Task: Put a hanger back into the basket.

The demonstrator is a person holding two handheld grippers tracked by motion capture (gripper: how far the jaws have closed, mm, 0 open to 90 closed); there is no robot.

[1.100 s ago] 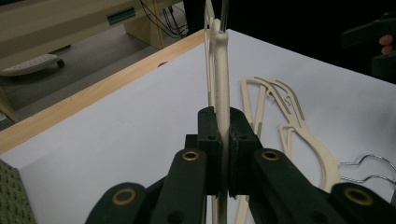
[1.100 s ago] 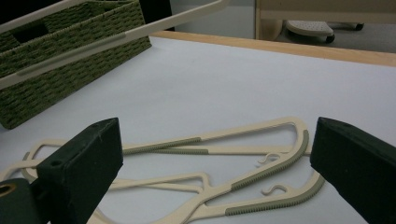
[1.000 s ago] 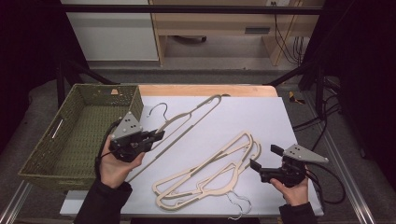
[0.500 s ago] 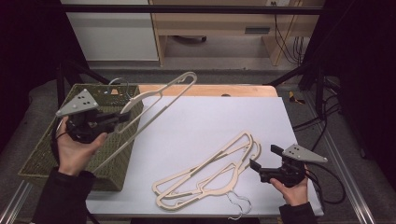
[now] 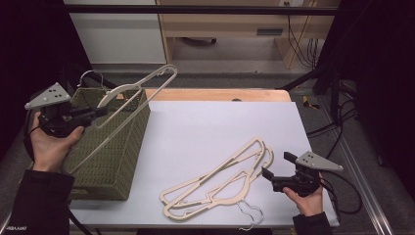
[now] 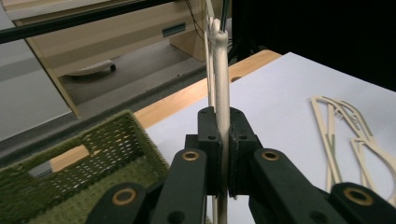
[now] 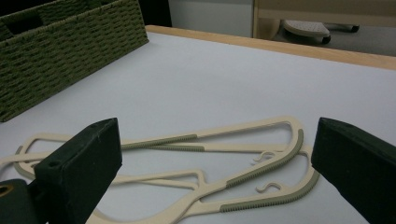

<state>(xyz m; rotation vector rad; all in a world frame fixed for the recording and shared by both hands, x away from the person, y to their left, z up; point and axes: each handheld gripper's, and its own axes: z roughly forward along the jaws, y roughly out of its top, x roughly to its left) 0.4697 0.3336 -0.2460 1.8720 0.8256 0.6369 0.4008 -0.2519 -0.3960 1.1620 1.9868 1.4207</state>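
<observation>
While the left gripper [image 5: 90, 115] held one cream hanger [image 5: 128, 92] above the green basket [image 5: 115, 161], at about nine o'clock on the table, its jaws were pressed tight on the thin bar of that hanger, as the left gripper view showed. The hanger stood tilted, with its metal hook [image 5: 92, 76] over the far edge of the basket and its long end pointing out toward twelve o'clock. I judged that the hanger could turn or slip in such a narrow hold, because most of its length stayed outside the jaws. It seemed also longer than the basket is wide, so one end could catch on the woven wall. The right gripper [image 5: 267, 177] rested at about five o'clock with its jaws wide and nothing between them, just beside two more hangers [image 5: 220, 183] lying crossed on the white table [image 5: 205, 122]. Lifting one of them could drag the other.
</observation>
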